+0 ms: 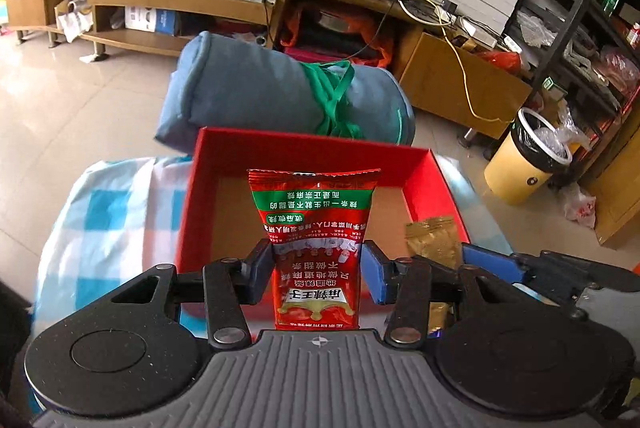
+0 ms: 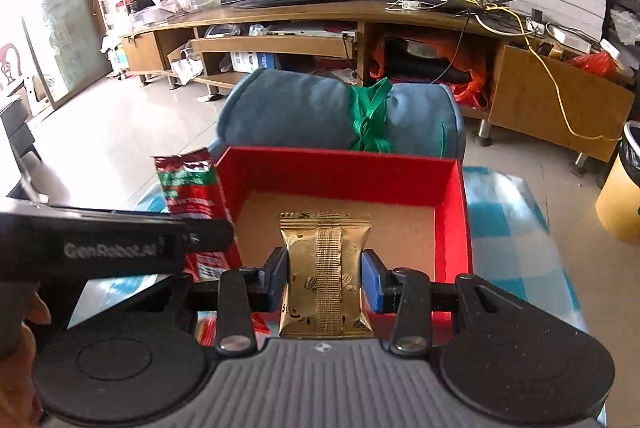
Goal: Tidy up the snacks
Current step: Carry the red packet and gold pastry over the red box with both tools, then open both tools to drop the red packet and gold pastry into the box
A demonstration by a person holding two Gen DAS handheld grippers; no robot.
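**Both packets held over the red box, one per hand**

You had the left gripper (image 1: 316,270) clamped on a red snack packet (image 1: 314,228), its jaws pressing the packet's two long edges. The packet stood out ahead of the jaws, long axis running straight along the fingers toward the far wall of the red box (image 1: 316,144), whose open cardboard floor lay below and beyond it. Your right gripper (image 2: 325,278) was clamped the same way on a gold snack packet (image 2: 325,268), which hung over the box's near half, closer to its right wall. Each packet already sat above the box, so the coming move looked like a drop, not a reach; the right hand seemed a touch deeper over the floor.

The box rested on a blue-and-white checked cloth (image 2: 516,228), with a rolled blue blanket (image 1: 256,88) just past its far edge.

The red packet carried white Chinese lettering, upside down to the left camera. The left gripper's side read "GenRobot.AI".
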